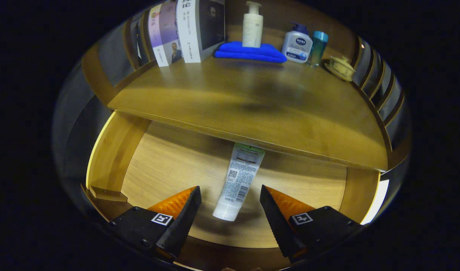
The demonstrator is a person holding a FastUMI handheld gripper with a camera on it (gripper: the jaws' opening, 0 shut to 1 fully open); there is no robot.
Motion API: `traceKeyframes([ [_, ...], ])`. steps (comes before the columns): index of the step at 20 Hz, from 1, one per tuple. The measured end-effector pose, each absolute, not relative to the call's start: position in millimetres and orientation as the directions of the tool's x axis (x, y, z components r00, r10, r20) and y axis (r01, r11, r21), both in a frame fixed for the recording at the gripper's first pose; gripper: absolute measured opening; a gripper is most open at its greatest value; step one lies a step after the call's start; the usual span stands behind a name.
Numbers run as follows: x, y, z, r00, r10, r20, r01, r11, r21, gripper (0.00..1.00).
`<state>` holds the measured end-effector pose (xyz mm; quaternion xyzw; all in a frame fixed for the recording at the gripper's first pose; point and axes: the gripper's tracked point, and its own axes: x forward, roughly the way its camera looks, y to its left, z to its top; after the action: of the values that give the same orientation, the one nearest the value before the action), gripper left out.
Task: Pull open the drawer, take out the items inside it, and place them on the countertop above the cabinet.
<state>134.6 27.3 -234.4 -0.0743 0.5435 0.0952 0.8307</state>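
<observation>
We see the gripper spread wide over the open wooden drawer, white printed tube lying between its fingers, untouched. Upper right on the wooden countertop: white-and-blue pump bottle reading NIVEA.

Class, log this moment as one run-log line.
drawer: open | tube: inside, between jaws | gripper: open, not gripping | countertop: awaiting tube

Tube between parted jaws

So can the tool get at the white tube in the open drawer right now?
Probably yes: the tool is open, the tube lies between its fingers with nothing blocking its cap end; the countertop overhangs only its far end.
</observation>
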Motion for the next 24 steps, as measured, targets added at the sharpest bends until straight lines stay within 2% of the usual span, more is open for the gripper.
traceKeyframes([
  [3,137.5,24.2,-247.9,0.354,0.05,-0.934,-0.236,0.971,-0.038,0.99],
  [8,132.9,24.8,-264.6,0.224,0.066,-0.972,-0.215,0.976,0.017,0.99],
  [11,142.9,21.1,-267.4,0.231,0.043,-0.972,-0.192,0.981,-0.002,0.98],
  [14,142.5,19.4,-269.9,0.223,0.016,-0.975,-0.218,0.975,-0.034,0.71],
  [19,141.3,27.9,-272.8,0.224,0.048,-0.973,-0.244,0.97,-0.008,0.43],
  [24,134.4,38.1,-257.1,0.236,0.102,-0.967,-0.301,0.953,0.027,0.43],
])
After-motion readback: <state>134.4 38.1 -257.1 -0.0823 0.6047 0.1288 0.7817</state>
